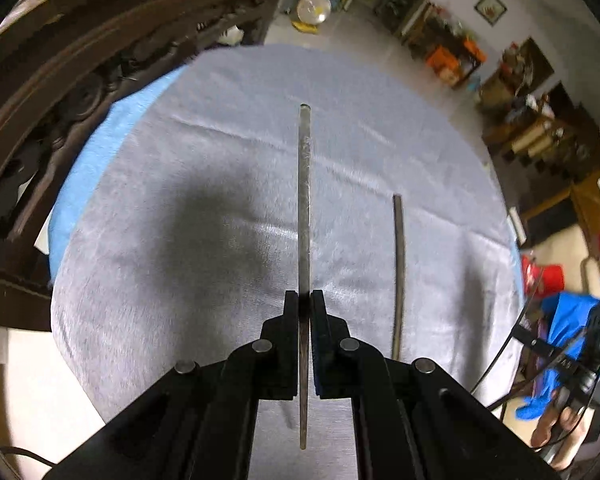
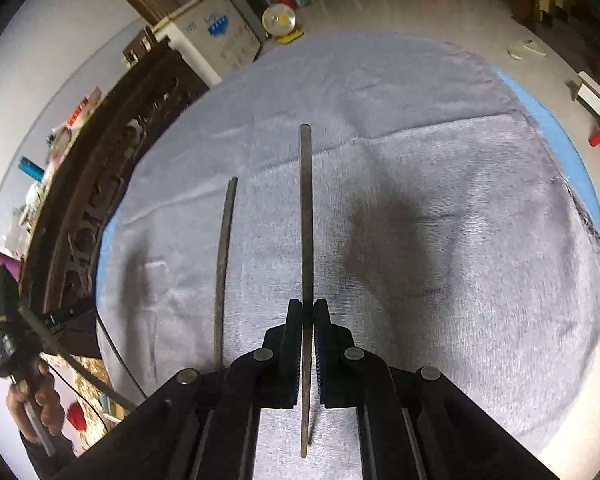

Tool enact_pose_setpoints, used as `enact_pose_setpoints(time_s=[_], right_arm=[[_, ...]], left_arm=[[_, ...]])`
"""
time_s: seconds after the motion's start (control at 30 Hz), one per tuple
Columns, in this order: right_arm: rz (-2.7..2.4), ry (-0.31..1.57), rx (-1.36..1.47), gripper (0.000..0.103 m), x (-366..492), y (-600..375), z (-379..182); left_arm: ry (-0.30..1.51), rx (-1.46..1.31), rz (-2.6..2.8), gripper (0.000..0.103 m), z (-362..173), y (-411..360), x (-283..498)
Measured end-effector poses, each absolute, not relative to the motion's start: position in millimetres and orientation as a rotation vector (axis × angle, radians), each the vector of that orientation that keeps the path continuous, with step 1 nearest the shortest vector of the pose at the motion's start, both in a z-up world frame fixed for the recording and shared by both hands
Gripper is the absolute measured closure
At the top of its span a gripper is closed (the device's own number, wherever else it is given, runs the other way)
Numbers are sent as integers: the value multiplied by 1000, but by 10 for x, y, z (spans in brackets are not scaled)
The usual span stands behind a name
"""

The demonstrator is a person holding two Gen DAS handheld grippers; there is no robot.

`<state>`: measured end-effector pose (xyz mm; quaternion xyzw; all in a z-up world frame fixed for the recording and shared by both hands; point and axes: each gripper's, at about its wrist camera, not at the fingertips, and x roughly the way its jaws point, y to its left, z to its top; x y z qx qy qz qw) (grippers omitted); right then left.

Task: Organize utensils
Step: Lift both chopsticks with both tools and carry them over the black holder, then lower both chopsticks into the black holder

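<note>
Each gripper holds one thin dark metal chopstick above a grey cloth. In the left wrist view, my left gripper [image 1: 305, 304] is shut on a chopstick [image 1: 305, 200] that points straight ahead, and the other chopstick [image 1: 398, 272] shows to its right. In the right wrist view, my right gripper [image 2: 307, 312] is shut on a chopstick [image 2: 306, 216], and the left gripper's chopstick [image 2: 222, 272] shows to its left. The two sticks run roughly parallel.
The grey cloth [image 1: 180, 160] lies over a blue cover [image 1: 88, 168] on a round table. A dark carved wooden piece of furniture [image 1: 60, 92] stands along the left side. Shelves and clutter [image 1: 532, 120] stand at the far right.
</note>
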<state>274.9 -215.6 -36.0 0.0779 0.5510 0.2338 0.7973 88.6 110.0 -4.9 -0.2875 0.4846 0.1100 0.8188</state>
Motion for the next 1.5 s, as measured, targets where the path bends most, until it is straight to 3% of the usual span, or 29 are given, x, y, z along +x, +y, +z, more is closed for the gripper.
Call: enact_pose_setpoints(time_s=[0.73,1.5], right_arm=[[569,806,432,96,1898,-2552,604],[579,661,305,96,1283,-2136,536]], left_arm=[[626,-775,214,98,584,858,193],[532,-642,197,98,393,188,334]])
